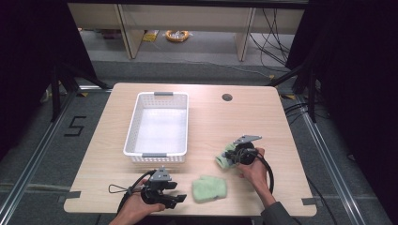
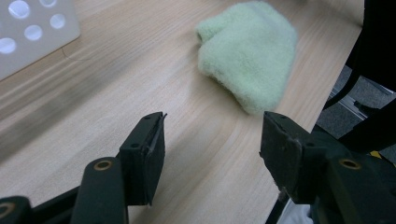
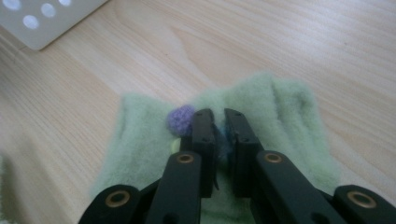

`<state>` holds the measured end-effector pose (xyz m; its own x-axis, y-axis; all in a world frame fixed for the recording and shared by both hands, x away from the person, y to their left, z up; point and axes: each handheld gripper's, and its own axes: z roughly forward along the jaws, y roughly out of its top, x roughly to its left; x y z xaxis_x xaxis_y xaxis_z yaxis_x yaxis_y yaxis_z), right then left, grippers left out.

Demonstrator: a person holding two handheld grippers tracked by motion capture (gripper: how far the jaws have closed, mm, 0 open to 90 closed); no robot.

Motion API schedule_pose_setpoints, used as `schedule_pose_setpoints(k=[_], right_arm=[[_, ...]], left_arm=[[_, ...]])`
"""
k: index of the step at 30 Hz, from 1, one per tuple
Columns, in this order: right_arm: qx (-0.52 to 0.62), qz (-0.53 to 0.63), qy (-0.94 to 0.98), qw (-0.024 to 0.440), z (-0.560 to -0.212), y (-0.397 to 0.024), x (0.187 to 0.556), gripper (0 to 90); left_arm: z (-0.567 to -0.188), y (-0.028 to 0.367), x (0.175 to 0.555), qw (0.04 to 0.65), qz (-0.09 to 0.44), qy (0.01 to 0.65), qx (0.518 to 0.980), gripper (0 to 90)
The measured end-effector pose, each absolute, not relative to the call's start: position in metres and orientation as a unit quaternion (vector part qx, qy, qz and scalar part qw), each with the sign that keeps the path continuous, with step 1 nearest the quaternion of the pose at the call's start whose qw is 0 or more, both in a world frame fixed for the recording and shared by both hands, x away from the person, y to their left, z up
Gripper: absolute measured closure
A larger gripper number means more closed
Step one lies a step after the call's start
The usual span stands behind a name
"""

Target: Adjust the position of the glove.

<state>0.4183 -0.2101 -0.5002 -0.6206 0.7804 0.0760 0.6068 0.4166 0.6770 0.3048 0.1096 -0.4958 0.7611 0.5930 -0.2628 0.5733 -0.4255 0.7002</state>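
Observation:
Two fuzzy pale-green socks lie on the wooden table. One green sock (image 1: 209, 188) (image 2: 247, 56) rests flat near the front edge, a little ahead of my left gripper (image 1: 174, 198) (image 2: 212, 149), whose jaws stand open with bare table between them. The other green sock (image 1: 225, 157) (image 3: 280, 112), which bears a small purple pompom (image 3: 181, 117), lies right of the basket. My right gripper (image 1: 233, 155) (image 3: 220, 123) points down onto it, jaws shut and pinching a fold of its fabric.
A white perforated plastic basket (image 1: 133, 136) (image 2: 28, 32) (image 3: 42, 18) stands at the table's middle left. A round cable hole (image 1: 227, 97) sits near the far edge. Dark curtains and floor rails flank the table.

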Motion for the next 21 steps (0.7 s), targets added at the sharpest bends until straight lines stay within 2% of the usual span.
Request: schedule_pose_setpoints(k=[1, 2, 4, 13, 14, 15, 21], right_arm=[[0.420, 0.347, 0.830, 0.120, -0.499, -0.210, 0.417, 85.0], [0.410, 0.369, 0.823, 0.135, -0.502, -0.210, 0.419, 85.2], [0.413, 0.362, 0.827, 0.118, -0.495, -0.213, 0.417, 85.5], [0.365, 0.410, 0.824, 0.142, -0.463, -0.221, 0.404, 85.7], [0.370, 0.412, 0.822, 0.132, -0.459, -0.220, 0.400, 85.7], [0.353, 0.422, 0.823, 0.144, -0.457, -0.221, 0.399, 85.7], [0.318, 0.434, 0.833, 0.130, -0.446, -0.213, 0.385, 85.7]], left_arm=[[-0.496, 0.109, 0.304, 0.413, 0.010, 0.353, 0.840, 40.1], [-0.496, 0.110, 0.305, 0.411, 0.012, 0.351, 0.841, 40.1], [-0.495, 0.111, 0.305, 0.412, 0.014, 0.348, 0.842, 40.1], [-0.495, 0.113, 0.307, 0.416, 0.014, 0.355, 0.837, 40.2], [-0.495, 0.114, 0.308, 0.411, 0.019, 0.350, 0.841, 40.1], [-0.495, 0.113, 0.307, 0.416, 0.015, 0.353, 0.838, 40.2], [-0.495, 0.114, 0.308, 0.415, 0.014, 0.360, 0.835, 40.1]])
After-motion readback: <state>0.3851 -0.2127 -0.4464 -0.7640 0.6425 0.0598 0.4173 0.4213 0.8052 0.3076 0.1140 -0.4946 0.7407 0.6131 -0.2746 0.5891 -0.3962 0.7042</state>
